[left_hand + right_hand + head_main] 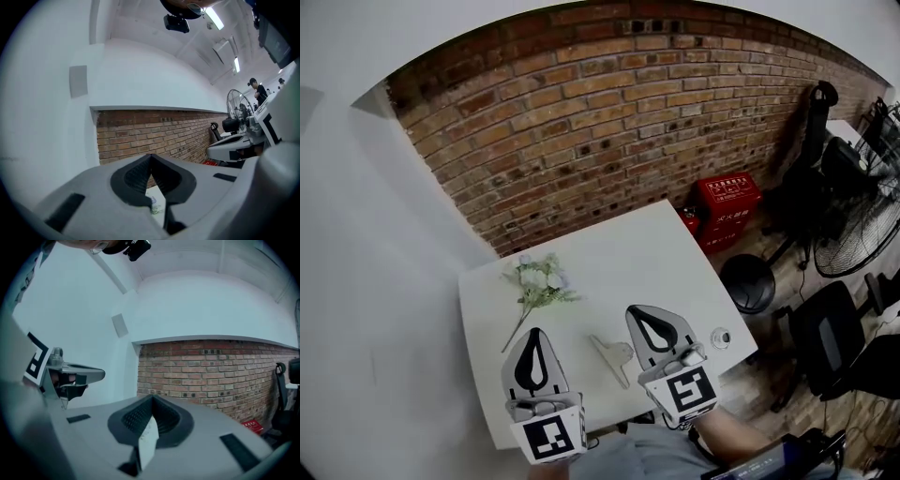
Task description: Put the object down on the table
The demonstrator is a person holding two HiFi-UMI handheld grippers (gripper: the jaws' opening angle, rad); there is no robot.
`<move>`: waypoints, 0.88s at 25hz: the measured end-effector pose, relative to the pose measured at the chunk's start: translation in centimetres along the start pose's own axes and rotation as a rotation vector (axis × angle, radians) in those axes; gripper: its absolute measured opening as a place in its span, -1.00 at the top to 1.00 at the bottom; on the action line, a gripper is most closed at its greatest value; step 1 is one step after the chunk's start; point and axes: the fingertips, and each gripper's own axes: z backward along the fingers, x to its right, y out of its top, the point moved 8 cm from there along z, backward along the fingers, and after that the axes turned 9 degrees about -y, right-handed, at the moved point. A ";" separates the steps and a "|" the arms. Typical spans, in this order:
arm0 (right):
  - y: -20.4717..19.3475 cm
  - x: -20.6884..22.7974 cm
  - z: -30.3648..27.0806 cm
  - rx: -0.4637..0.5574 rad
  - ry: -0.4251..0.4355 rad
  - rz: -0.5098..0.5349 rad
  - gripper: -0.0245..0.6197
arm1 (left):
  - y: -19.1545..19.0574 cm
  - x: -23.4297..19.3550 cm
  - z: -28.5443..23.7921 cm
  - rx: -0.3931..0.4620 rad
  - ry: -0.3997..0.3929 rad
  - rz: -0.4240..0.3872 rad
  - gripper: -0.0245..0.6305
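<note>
Head view: beige object (pixel 614 358) tapers toward the person.

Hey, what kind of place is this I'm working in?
Most likely an indoor office or workshop. There is a bare brick wall, a black office chair and a standing fan beside a white table.

Plenty of room there: the desk (pixel 628 258) lay bare through its middle and out to the far right corner. A flower sprig (pixel 539 284) crowded the far left corner, a pale clip (pixel 614 356) blocked the near edge's middle, and a small round thing (pixel 721 338) sat near the right corner.
</note>
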 end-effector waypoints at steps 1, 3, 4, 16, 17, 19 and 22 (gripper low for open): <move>0.2 0.1 0.0 0.005 0.000 -0.005 0.91 | 0.3 0.1 0.0 0.001 0.000 0.008 0.90; 0.6 0.1 -0.2 0.015 0.000 -0.008 0.91 | 0.6 0.0 -0.1 0.012 0.000 0.002 0.90; 0.7 0.1 -0.2 0.020 -0.002 -0.005 0.91 | 0.6 -0.2 -0.1 0.020 0.001 -0.011 0.90; 0.2 0.2 -0.8 0.010 -0.004 -0.012 0.91 | 0.3 0.0 -0.3 -0.004 -0.004 0.016 0.90; 0.1 0.1 -0.7 0.010 -0.004 -0.012 0.91 | 0.2 0.0 -0.3 -0.005 -0.004 0.017 0.90; 0.0 0.2 -0.7 0.007 -0.005 -0.015 0.91 | 0.2 0.0 -0.3 -0.003 -0.005 0.014 0.90; -0.1 0.2 -0.6 0.003 -0.005 -0.018 0.91 | 0.2 0.1 -0.3 -0.006 -0.006 0.012 0.90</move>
